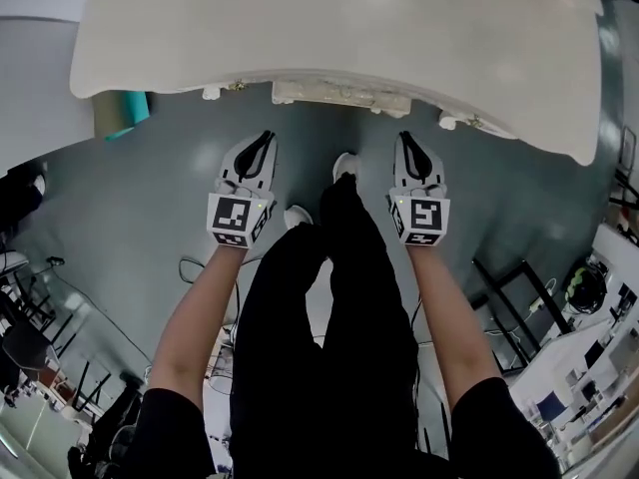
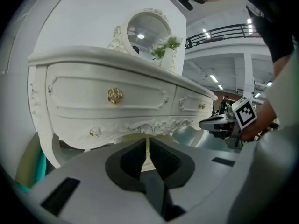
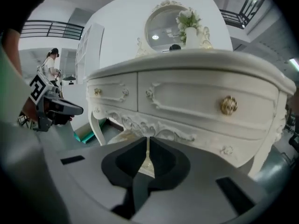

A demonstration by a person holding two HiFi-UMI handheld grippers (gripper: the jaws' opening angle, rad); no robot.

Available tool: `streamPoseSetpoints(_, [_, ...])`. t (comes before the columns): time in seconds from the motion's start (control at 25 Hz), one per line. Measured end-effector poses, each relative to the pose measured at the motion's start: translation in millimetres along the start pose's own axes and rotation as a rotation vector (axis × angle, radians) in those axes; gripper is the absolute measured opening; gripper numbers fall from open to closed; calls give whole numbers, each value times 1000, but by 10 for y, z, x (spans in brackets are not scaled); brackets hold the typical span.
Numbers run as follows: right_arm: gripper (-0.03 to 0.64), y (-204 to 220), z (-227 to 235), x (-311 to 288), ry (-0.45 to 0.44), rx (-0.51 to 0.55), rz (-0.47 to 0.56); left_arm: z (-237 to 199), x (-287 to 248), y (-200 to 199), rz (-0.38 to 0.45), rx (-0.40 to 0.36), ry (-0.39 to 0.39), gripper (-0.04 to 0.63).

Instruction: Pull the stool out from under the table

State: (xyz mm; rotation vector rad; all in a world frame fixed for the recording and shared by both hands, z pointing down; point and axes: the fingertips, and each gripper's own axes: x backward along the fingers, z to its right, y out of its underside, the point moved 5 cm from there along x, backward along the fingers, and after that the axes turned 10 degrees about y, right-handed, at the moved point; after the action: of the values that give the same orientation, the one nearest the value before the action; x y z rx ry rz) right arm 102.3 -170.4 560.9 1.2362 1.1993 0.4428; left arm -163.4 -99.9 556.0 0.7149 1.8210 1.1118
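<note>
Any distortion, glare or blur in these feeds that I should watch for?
Head view: fisheye bows the table edge, light even. Left gripper view: dark corners, table front sharp. Right gripper view: dark corners, stool barely shows under the table.

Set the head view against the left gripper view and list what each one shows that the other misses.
Only the head view: the person's black trouser legs, the white shoes and the flat top of the table seen from above.

Only the left gripper view: the drawer fronts, a gold knob, the oval mirror and the flowers.

Both: the white dressing table, and the left gripper and right gripper, each with jaws shut and empty in front of it.
</note>
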Motion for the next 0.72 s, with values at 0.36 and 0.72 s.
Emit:
streamPoseSetpoints(0.36, [20,929,35,-452,1,35,-88,-439,-365,754,-44,-22,22,18])
streamPoseSetpoints(0.72, [21,1407,93,-752,44,45,-122,-725,-704,1288,-90,40,-4,97])
